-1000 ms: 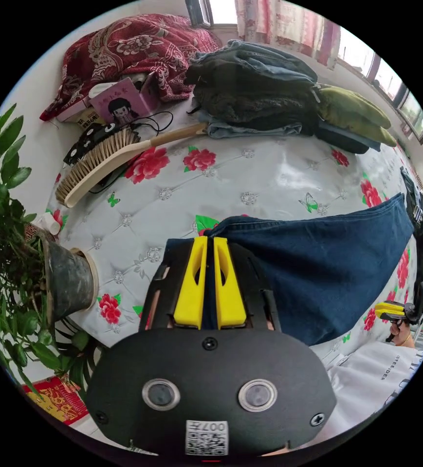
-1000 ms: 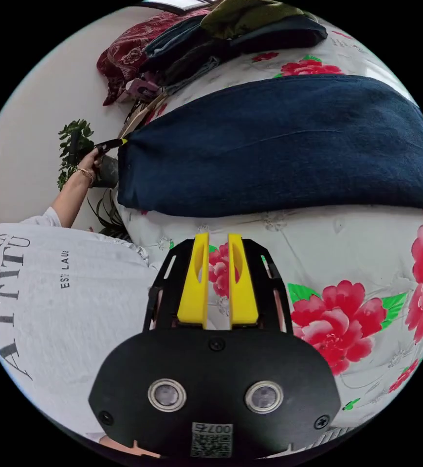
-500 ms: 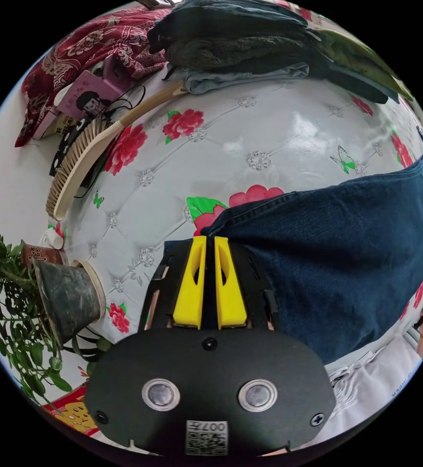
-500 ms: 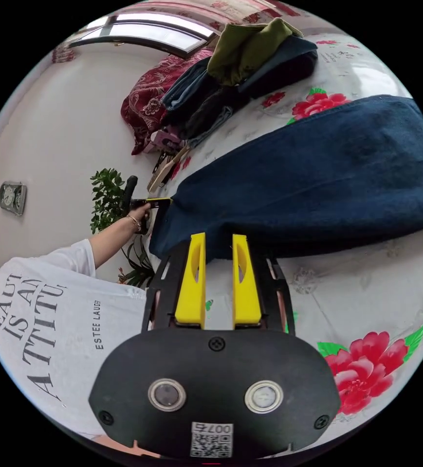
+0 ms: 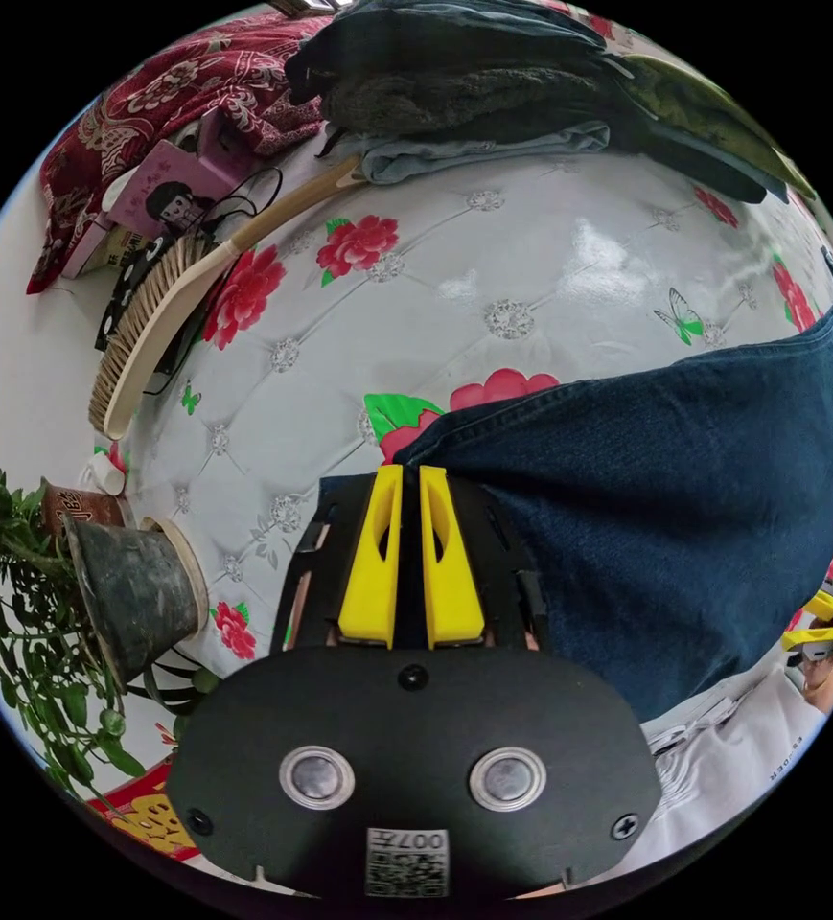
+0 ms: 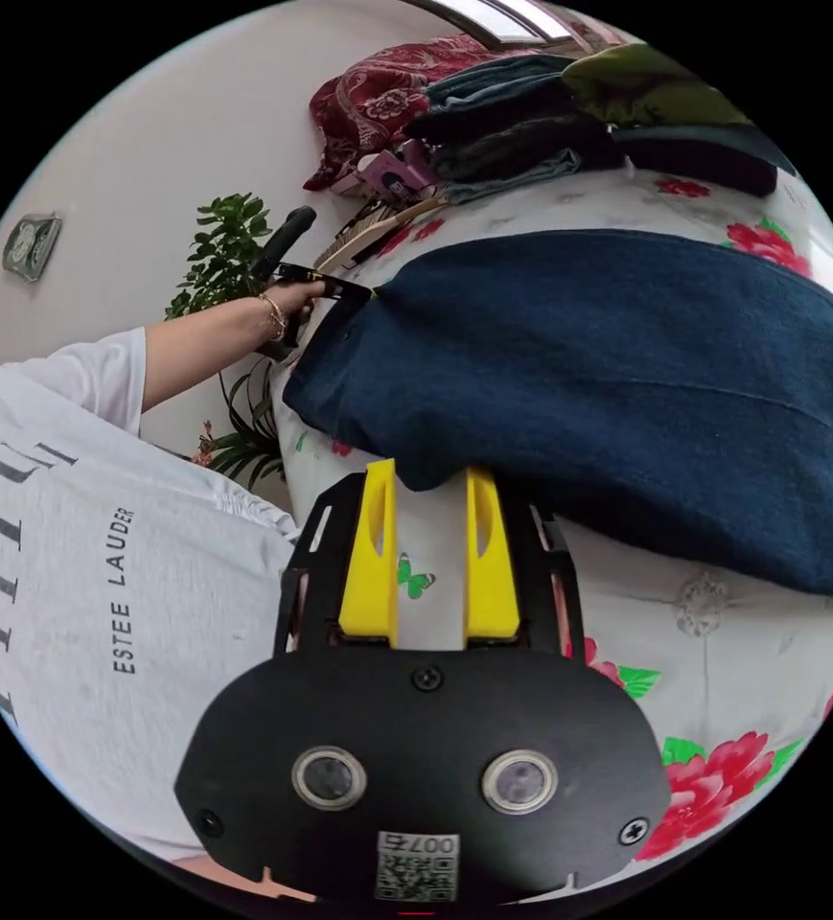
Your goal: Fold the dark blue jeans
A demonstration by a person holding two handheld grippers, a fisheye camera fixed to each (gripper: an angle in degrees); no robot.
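Observation:
The dark blue jeans (image 5: pixel 665 517) lie folded lengthwise across a white flowered bed cover (image 5: pixel 493 287). My left gripper (image 5: pixel 404 471) is shut on one end corner of the jeans, with dark denim pinched between its yellow jaws. In the right gripper view the jeans (image 6: pixel 646 383) stretch across the middle, and my right gripper (image 6: pixel 430 471) stands open with its tips at the jeans' near edge, the denim just reaching the gap. A hand holds the left gripper (image 6: pixel 344 287) at the jeans' far corner. The right gripper (image 5: pixel 812 623) also shows, open, at the left gripper view's right rim.
A pile of folded clothes (image 5: pixel 493 86) and a red patterned blanket (image 5: pixel 167 86) sit at the bed's far side, with a long-handled brush (image 5: pixel 186 287) and a pink book (image 5: pixel 162 196) beside them. A potted plant (image 5: pixel 119 594) stands off the bed's corner. The person's white shirt (image 6: pixel 80 575) is close by.
The right gripper has opened wider and come up to the jeans' near edge. The left gripper, still shut on the corner, has come down closer to the bed.

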